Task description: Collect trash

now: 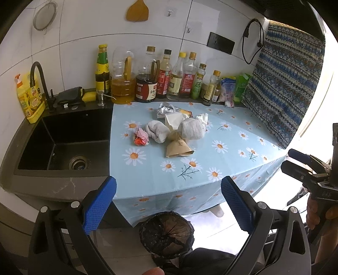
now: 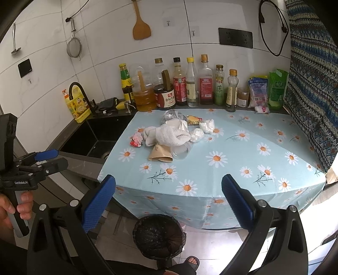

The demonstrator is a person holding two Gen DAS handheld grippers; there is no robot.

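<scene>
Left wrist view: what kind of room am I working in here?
Most likely a home kitchen. A black sink with a curved black faucet is set into the counter, a row of oil and sauce bottles lines the white tiled wall, and a wooden spatula hangs above.

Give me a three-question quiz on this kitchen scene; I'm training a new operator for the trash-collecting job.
1. True or false: the left gripper already holds a piece of trash.
2. Where does the bin with the black liner stand?
A. in the sink
B. on the floor in front of the counter
C. on the tablecloth
3. Fill in: the red-and-pink crumpled wrapper lies at the edge of the trash pile nearest the ____.

Key
1. False: both it and the right gripper are open and empty.
2. B
3. sink
</scene>
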